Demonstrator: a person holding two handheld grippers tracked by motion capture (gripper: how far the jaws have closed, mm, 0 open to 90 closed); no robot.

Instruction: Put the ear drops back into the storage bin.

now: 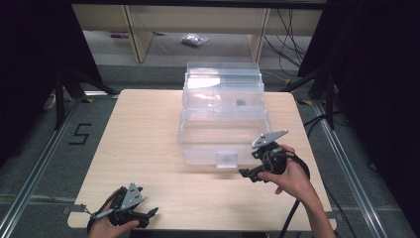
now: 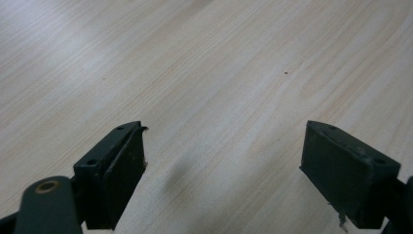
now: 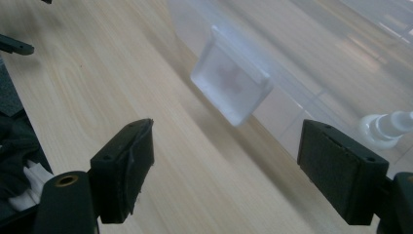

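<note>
Clearly see-through box (image 1: 223, 124), lid raised (frosted latch (image 3: 233, 88) on front).

a black "5" (image 1: 79, 134) is marked on the floor (image 1: 44, 163) (left of the table (image 1: 143, 144)).

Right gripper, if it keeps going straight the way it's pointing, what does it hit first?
Most likely the frosted latch tab on the front of the clear plastic box; the right gripper is open and aimed at it, though depth is uncertain.
</note>
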